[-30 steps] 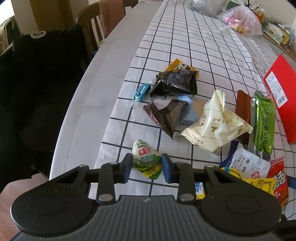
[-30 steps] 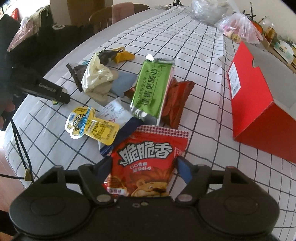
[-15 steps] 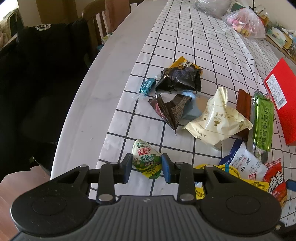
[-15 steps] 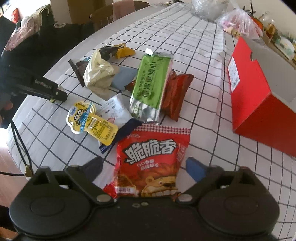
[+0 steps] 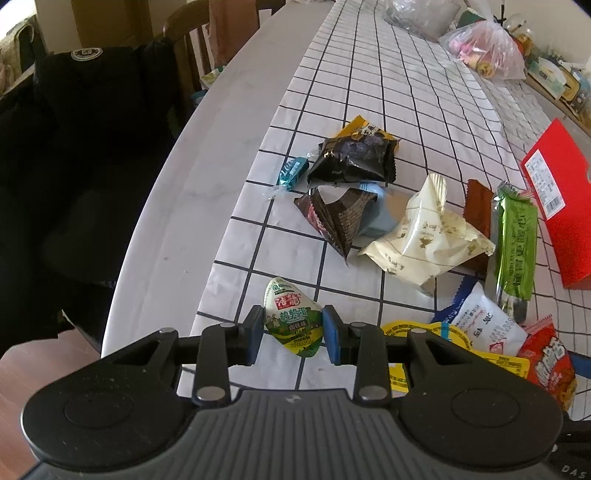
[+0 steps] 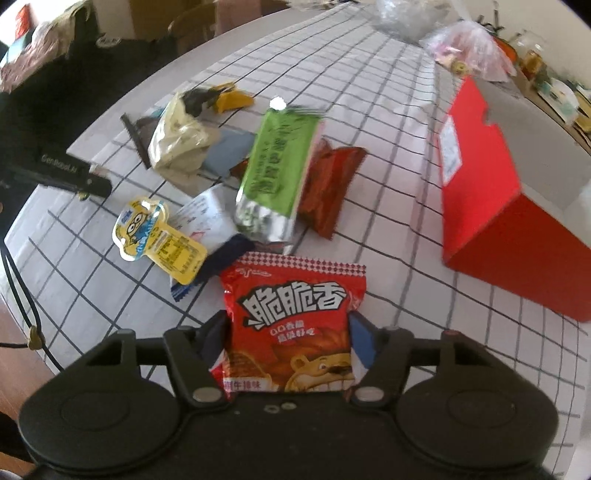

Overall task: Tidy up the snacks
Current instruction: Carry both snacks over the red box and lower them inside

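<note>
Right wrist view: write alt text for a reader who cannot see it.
The right gripper, whose jaws have just been closing, clamps a red snack bag over a checked tablecloth. Beyond it lie a green packet, a yellow pouch and other wrappers, with an open red box at right.

Two grippers show, one per view. One small green-and-white egg packet (image 5: pixel 293 320) sits between the pads of the left gripper (image 5: pixel 293 334), and one red crisp bag (image 6: pixel 291 321) sits between the pads of the right gripper (image 6: pixel 290 343). Ahead of the left gripper lie one teal candy (image 5: pixel 292 172), two dark wrappers (image 5: pixel 354 160) (image 5: pixel 334 218), one grey-blue packet (image 5: pixel 380 218), one cream pouch (image 5: pixel 424 240), one brown bar (image 5: pixel 478 210), one long green packet (image 5: pixel 515 243), one white sachet (image 5: pixel 484 325) and one yellow packet (image 5: pixel 458 343). One open red box (image 6: pixel 491 206) stands ahead and to the right of the right gripper. Farther along the table are two clear plastic bags (image 5: pixel 487 55) (image 5: pixel 421 18).
</note>
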Motion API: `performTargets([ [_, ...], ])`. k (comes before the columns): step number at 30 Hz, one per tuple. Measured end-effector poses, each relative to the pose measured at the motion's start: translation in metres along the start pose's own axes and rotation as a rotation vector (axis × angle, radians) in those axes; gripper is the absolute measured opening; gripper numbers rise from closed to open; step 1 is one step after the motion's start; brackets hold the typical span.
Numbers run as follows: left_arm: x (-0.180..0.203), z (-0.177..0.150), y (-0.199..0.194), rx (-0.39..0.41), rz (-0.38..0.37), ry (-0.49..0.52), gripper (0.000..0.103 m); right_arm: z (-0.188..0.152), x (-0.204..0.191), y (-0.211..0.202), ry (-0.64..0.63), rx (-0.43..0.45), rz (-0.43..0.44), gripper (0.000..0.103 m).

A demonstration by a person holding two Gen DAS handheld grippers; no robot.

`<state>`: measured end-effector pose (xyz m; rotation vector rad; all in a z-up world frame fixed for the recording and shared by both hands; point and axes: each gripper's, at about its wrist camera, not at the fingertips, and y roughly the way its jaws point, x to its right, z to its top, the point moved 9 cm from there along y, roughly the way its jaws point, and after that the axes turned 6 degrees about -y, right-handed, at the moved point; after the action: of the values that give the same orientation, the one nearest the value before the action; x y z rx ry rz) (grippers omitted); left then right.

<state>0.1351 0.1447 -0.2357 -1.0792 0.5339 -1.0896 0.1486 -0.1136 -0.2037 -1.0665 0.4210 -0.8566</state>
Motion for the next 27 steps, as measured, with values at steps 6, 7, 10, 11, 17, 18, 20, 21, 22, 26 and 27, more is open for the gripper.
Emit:
performTargets([
  [6, 0.012, 0.001, -0.026, 0.025, -0.048, 0.014, 0.033, 0.001, 0.025, -0.041, 0.096, 0.083, -0.001, 0.067],
  [7, 0.016, 0.002, -0.032, 0.032, -0.056, 0.021, 0.033, 0.002, 0.03, -0.048, 0.108, 0.098, -0.005, 0.067],
  [10, 0.032, 0.005, -0.049, 0.051, -0.089, 0.049, 0.033, 0.007, 0.044, -0.07, 0.144, 0.146, -0.008, 0.067],
  [11, 0.039, 0.007, -0.055, 0.059, -0.1, 0.063, 0.033, 0.01, 0.05, -0.078, 0.154, 0.164, -0.014, 0.067],
  [17, 0.092, 0.019, -0.086, 0.097, -0.173, 0.146, 0.033, 0.023, 0.096, -0.116, 0.216, 0.26, -0.038, 0.067],
  [18, 0.102, 0.021, -0.09, 0.105, -0.183, 0.161, 0.033, 0.026, 0.106, -0.12, 0.224, 0.273, -0.044, 0.067],
  [20, 0.126, 0.025, -0.099, 0.122, -0.205, 0.191, 0.033, 0.03, 0.126, -0.128, 0.234, 0.299, -0.057, 0.067],
  [21, 0.137, 0.028, -0.103, 0.129, -0.215, 0.203, 0.033, 0.03, 0.135, -0.132, 0.236, 0.307, -0.064, 0.067],
  [22, 0.15, 0.03, -0.106, 0.136, -0.224, 0.214, 0.033, 0.032, 0.147, -0.134, 0.239, 0.315, -0.07, 0.067],
  [26, 0.199, 0.037, -0.114, 0.156, -0.248, 0.252, 0.033, 0.034, 0.189, -0.137, 0.249, 0.333, -0.092, 0.067],
  [27, 0.211, 0.038, -0.115, 0.158, -0.254, 0.259, 0.033, 0.033, 0.2, -0.137, 0.249, 0.335, -0.097, 0.067],
])
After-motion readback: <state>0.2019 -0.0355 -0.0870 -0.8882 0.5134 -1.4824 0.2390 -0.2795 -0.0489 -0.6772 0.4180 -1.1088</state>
